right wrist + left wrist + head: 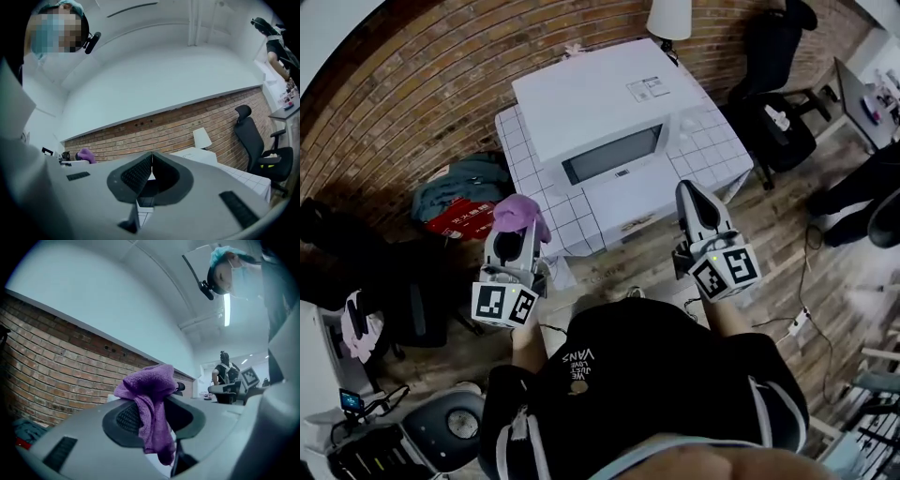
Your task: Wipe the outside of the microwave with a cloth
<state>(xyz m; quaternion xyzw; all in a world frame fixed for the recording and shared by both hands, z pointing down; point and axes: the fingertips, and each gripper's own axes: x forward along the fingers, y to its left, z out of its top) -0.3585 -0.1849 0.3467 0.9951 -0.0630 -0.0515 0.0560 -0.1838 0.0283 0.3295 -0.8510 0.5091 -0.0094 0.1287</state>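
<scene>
A white microwave [598,117] stands on a white tiled table [520,159] against the brick wall, its dark door window facing me. My left gripper [518,228] is held in front of the table's left corner, shut on a purple cloth [520,214] that bunches over its tips. In the left gripper view the cloth [150,401] hangs pinched between the jaws. My right gripper [694,202] is raised before the table's right front, shut with nothing in it; its tips meet [152,157]. The microwave's top [197,156] shows just beyond them.
A teal and red heap [464,192] lies on the floor left of the table. Black office chairs [773,112] stand at the right, one also in the right gripper view [260,145]. A white lamp shade [669,17] rises behind the microwave. Cables cross the wooden floor [797,323].
</scene>
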